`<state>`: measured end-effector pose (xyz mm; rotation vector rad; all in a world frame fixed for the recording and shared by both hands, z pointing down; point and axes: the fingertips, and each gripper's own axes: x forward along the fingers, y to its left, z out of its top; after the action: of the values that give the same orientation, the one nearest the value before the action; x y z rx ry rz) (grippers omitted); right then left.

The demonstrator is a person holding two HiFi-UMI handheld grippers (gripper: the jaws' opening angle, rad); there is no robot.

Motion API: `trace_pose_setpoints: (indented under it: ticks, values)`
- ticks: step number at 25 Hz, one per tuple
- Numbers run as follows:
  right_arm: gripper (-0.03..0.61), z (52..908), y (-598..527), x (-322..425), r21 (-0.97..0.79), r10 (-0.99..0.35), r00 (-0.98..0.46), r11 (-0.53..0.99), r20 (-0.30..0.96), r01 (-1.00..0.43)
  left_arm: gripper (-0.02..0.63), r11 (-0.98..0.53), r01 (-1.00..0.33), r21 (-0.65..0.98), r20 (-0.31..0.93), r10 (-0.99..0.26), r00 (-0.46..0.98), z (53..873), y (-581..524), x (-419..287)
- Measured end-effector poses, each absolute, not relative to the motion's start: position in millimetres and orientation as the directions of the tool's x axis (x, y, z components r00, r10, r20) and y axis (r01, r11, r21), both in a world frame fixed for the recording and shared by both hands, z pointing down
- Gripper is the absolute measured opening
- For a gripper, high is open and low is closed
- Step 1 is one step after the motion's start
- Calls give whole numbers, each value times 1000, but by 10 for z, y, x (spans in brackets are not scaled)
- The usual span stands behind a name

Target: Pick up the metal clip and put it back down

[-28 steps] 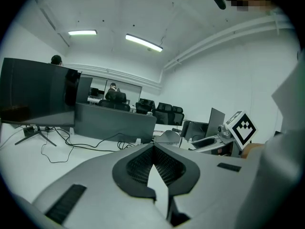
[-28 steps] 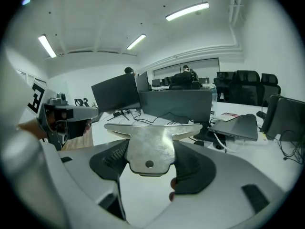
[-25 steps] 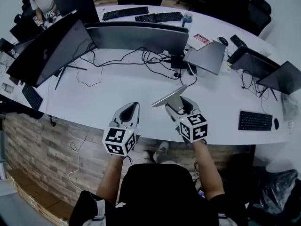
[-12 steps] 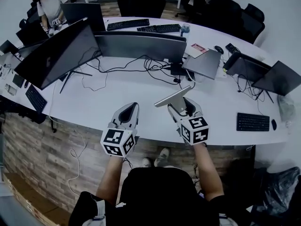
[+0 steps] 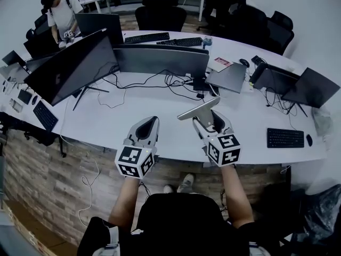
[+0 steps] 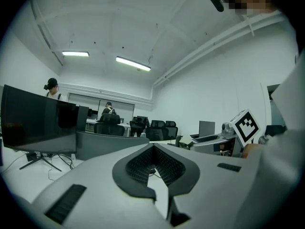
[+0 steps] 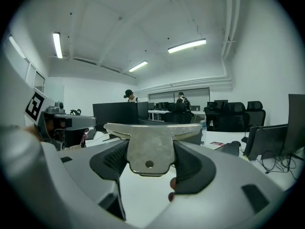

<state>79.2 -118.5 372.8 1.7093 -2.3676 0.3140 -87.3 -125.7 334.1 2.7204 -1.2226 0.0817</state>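
My right claw (image 5: 209, 122), jaws clamped on the tab of the metal clip (image 5: 197, 109), held it off the white desk (image 5: 122, 122), evidently ready for lowering, with my left claw (image 5: 147, 127) closed and empty at its 9 o'clock.

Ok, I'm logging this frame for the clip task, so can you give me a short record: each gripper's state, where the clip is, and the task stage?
left gripper: shut, nothing between its fingers, above the near edge of the white desk
right gripper: shut on the metal clip
metal clip: appears lifted off the desk, its wide bar sticking out past the fingers
task stage: clip picked up, not yet put down
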Motion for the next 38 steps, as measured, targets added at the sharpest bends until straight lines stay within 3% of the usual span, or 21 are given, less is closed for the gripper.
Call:
trace_pose_setpoints:
  ticks: [24,38]
  values:
    - [282,2858,-1082,813,-4,-949,-299,300,103,-954,11,-680,-733,-17,-2,-733,681,2644,-1128,-684]
    - [282,2859,-1138,866,33,-951,-294,298,98,-954,11,-688,-726,-14,-2,-726,688,2673,-1221,-600]
